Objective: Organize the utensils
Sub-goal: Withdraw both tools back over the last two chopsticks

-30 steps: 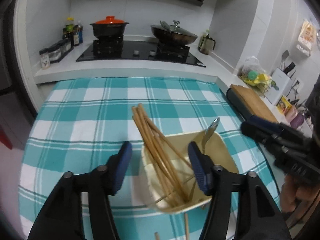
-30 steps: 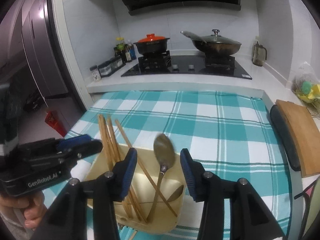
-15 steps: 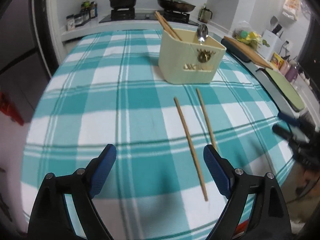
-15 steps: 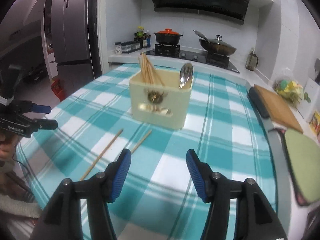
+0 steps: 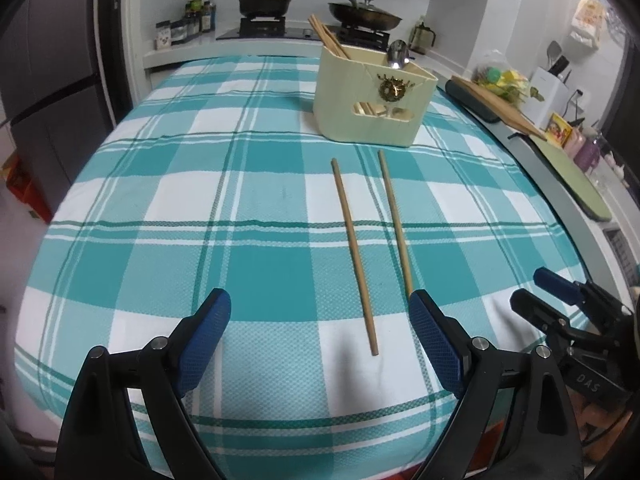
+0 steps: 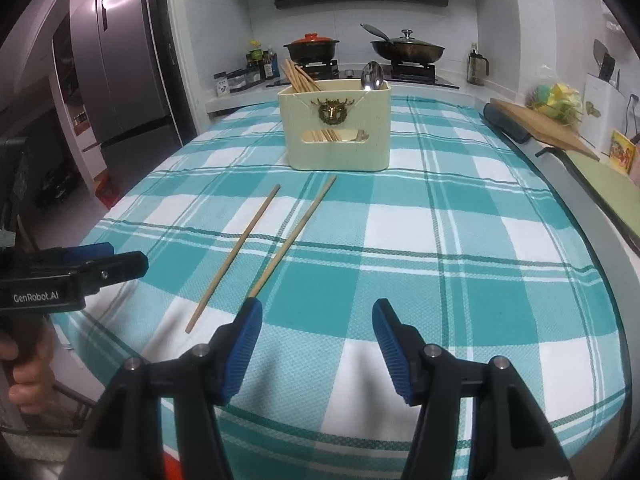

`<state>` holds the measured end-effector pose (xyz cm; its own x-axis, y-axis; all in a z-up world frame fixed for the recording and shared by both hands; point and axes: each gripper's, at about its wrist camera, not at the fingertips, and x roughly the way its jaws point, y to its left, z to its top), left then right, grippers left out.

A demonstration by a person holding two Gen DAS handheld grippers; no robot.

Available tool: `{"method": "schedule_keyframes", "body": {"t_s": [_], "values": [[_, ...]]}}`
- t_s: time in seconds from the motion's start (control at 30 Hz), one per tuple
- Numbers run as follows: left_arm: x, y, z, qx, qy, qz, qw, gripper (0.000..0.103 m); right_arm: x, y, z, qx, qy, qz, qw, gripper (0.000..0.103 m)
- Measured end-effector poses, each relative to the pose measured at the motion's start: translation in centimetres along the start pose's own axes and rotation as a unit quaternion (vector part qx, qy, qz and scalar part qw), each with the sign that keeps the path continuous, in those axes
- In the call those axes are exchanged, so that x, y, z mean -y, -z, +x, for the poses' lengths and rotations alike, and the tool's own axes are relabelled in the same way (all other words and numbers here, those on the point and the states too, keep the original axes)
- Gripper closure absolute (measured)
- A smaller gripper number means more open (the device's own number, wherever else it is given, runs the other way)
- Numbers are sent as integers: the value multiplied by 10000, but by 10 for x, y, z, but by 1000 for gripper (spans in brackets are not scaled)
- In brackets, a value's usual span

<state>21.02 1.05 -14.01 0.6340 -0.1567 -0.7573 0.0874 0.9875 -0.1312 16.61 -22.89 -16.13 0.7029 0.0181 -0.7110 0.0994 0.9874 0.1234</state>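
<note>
A cream utensil holder point(image 5: 372, 102) point(image 6: 335, 128) stands on the teal checked tablecloth point(image 5: 200, 200), with several wooden chopsticks point(image 5: 326, 40) and a metal spoon point(image 5: 397, 54) upright in it. Two loose chopsticks point(image 5: 354, 254) point(image 6: 236, 252) lie side by side on the cloth in front of it. My left gripper point(image 5: 320, 336) is open and empty, low over the near cloth edge, with the near chopstick ends between its fingers. My right gripper point(image 6: 318, 340) is open and empty, just right of the chopsticks' near ends.
A stove with an orange-lidded pot point(image 5: 264, 0) and a wok point(image 5: 364, 14) sits behind the table. A cutting board point(image 6: 540, 124) and green mat point(image 5: 576, 184) line the right counter. A fridge point(image 6: 120, 72) stands to the left.
Both grippers have pulled back from above the holder to the near table edge and lowered. The two loose chopsticks now lie just ahead of them. Both stay open.
</note>
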Motion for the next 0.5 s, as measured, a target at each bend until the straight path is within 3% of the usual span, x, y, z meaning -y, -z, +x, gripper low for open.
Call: {"method": "schedule_keyframes", "body": {"t_s": [0.5], "values": [[0,9,7,77,-452,114,9989,9,2,16,2,-128,96,56,9999,44]]}}
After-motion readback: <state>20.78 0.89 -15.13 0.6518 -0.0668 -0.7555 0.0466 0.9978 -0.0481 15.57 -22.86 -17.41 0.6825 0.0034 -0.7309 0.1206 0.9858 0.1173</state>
